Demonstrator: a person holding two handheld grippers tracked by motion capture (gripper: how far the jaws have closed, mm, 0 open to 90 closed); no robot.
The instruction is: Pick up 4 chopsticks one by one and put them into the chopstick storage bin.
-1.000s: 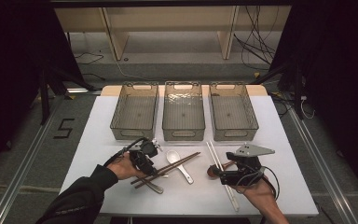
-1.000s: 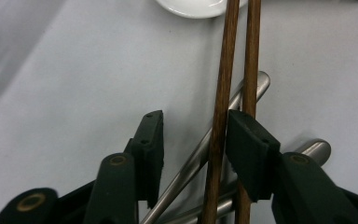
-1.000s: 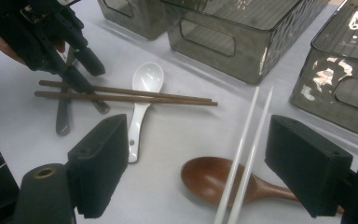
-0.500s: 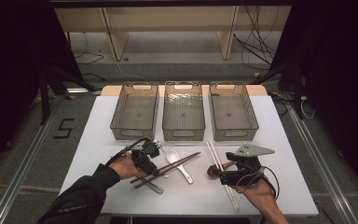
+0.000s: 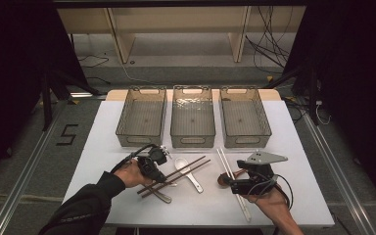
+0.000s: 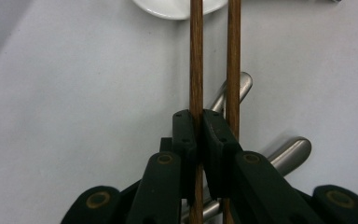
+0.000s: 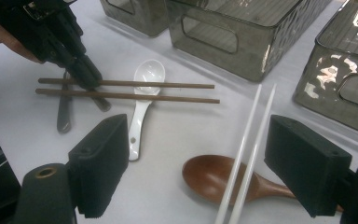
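Brown wooden chopsticks point(image 5: 174, 175) lie across our white spoon point(image 5: 188, 173) at the table's point(image 5: 293, 147) 6 o'clock edge; our left gripper point(image 6: 199, 135) is clamped on one. At 3 o'clock of them, our right gripper point(image 7: 219, 158) gapes wide over white chopsticks point(image 7: 247, 158) and a wooden spoon point(image 7: 214, 177).

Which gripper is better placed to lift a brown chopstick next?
Left. The left gripper is already shut on one brown chopstick, while the right gripper sits open over the white chopsticks and wooden spoon.
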